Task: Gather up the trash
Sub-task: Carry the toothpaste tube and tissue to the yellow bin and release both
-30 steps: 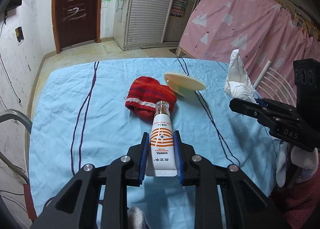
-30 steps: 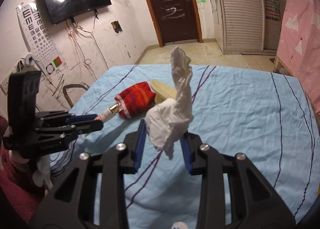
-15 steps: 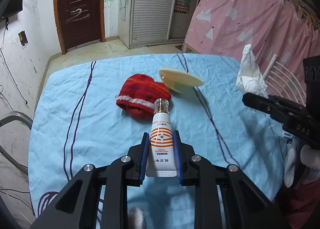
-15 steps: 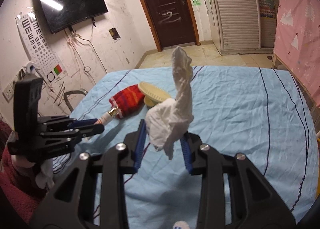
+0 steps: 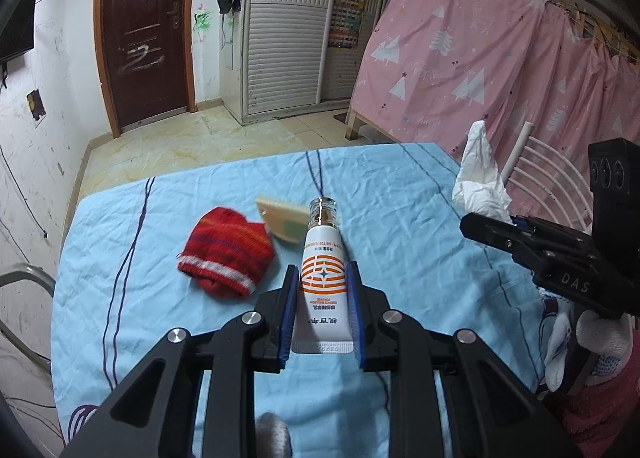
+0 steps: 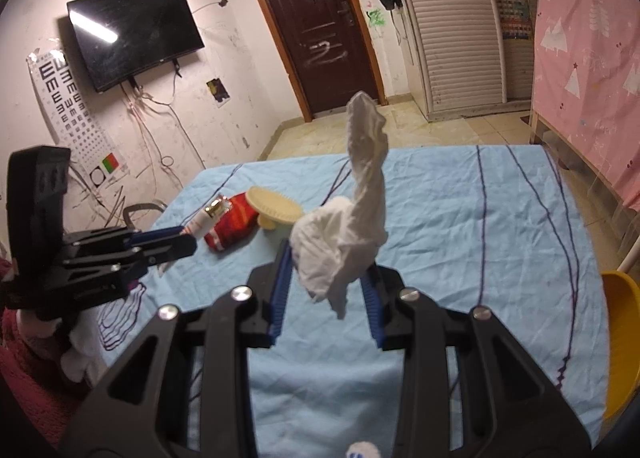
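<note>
The left gripper (image 5: 322, 314) is clamped on a white squeeze tube with orange stripes (image 5: 322, 290), held above the light blue striped bedcover (image 5: 400, 258). The right gripper (image 6: 326, 290) pinches a crumpled white tissue (image 6: 348, 234). On the cover lie a red knitted hat (image 5: 226, 254) and a cream round brush (image 6: 274, 204). Only the right wrist view shows the yellow plastic bin (image 6: 620, 342) at the near right edge; its contents cannot be seen

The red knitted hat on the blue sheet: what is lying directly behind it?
Behind the red knitted hat lies a cream brush, bristles downward, on the blue sheet. The hat hides the brush's near edge, so whether they touch cannot be seen.
</note>
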